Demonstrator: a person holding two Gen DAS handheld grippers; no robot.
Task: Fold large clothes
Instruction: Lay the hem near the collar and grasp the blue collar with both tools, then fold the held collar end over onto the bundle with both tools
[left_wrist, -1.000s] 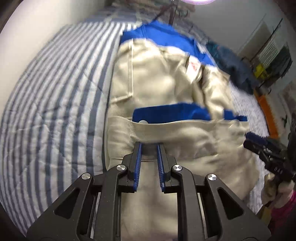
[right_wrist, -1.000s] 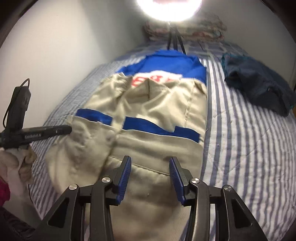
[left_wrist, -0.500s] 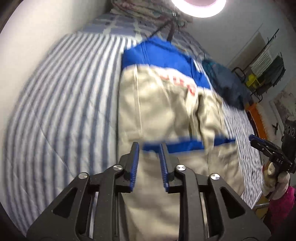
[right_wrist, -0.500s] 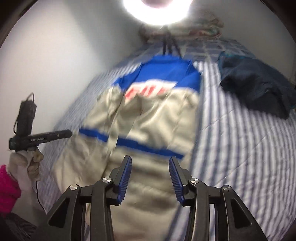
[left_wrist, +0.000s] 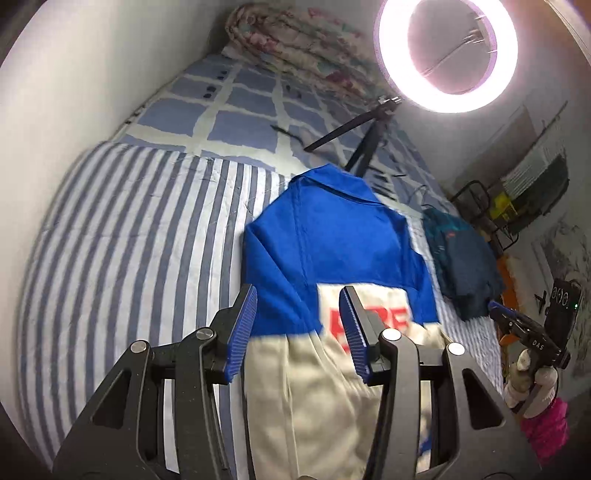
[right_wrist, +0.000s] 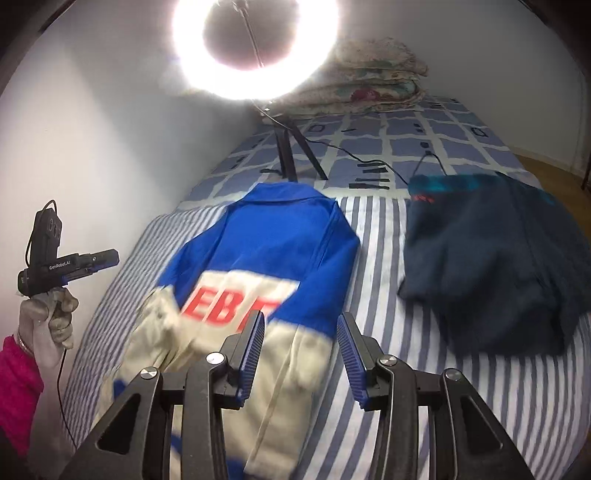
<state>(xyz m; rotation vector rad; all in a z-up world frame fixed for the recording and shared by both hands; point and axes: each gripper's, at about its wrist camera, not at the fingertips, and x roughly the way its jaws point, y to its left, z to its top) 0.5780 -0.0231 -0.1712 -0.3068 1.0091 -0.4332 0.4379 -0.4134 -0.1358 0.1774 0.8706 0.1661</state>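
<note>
A blue and beige work jacket (left_wrist: 332, 266) with red letters lies flat on the striped bed, collar at the far end. It also shows in the right wrist view (right_wrist: 266, 258). My left gripper (left_wrist: 299, 332) is open and empty, held above the jacket's middle. My right gripper (right_wrist: 301, 354) is open and empty, above the jacket's right side. The left gripper also shows from the side in the right wrist view (right_wrist: 107, 258), and the right gripper in the left wrist view (left_wrist: 498, 314).
A dark blue garment (right_wrist: 498, 266) lies crumpled on the bed to the right of the jacket. A ring light (right_wrist: 255, 44) on a tripod (right_wrist: 288, 155) stands at the bed's far end, before folded quilts (right_wrist: 369, 85). A wall runs along the left.
Both grippers have risen and tilted up away from the jacket's lower part. The left jaws were nearly closed over the beige cloth and now stand wide open. The jacket lies flatter.
</note>
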